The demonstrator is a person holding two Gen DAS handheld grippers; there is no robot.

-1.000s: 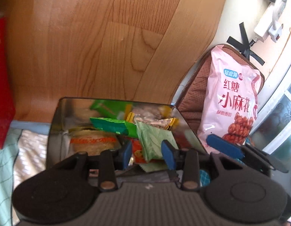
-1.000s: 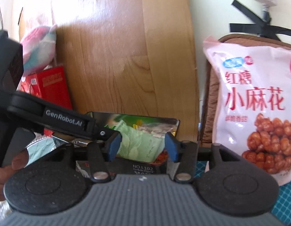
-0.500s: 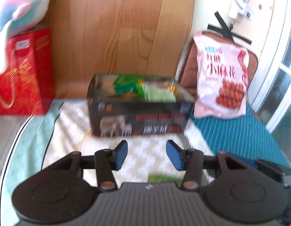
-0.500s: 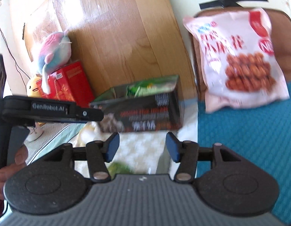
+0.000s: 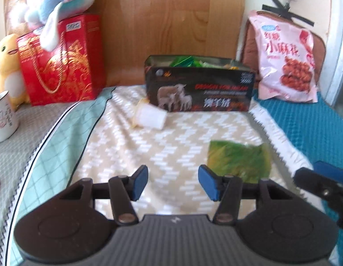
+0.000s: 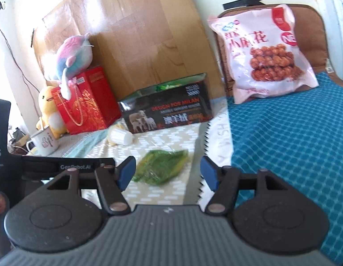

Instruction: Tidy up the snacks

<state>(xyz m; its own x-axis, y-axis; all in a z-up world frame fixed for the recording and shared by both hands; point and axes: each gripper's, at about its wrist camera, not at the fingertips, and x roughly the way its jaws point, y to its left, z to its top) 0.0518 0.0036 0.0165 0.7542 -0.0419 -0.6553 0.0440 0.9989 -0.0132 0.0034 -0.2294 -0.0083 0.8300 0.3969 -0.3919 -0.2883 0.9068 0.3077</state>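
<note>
While both grippers hang above the bed w/ nothing between their blue pads, the left gripper [image 5: 173,182] has its jaws spread wide over the beige zigzag-pattern blanket [image 5: 171,137], and the right gripper [image 6: 168,173] is just as wide, empty too.

Green snack packet [image 5: 239,160] lies flat on the blanket, just ahead and to the right of the left gripper's right fingertip; in the right wrist view the same packet [image 6: 161,166] sits just beyond the gap, nearer the left pad, not touching either. It's blurred, so print can't be read.

Black snack box [image 5: 199,92] w/ sheep picture stands at the far end of the blanket against the wood headboard [image 5: 171,22], top open, green and pale wrappers poking above the rim. Small white cup-shaped snack [image 5: 150,116] lies on its side just in front of the box's left corner, touching or nearly so; can't tell which.

Big pink snack bag [image 5: 286,59] w/ red Chinese print leans upright on a brown cushion [image 6: 313,31], right of the box, its base on the teal quilted cover [image 6: 293,144].

Left of the box: red gift bag [image 5: 60,62] w/ gold cord handle, pastel plush [image 5: 58,2] on top of it, yellow duck plush [image 5: 7,66] beside it, white enamel mug [image 5: 4,117] nearer the cam. Part of the right gripper shows at the right edge of the left wrist view.
</note>
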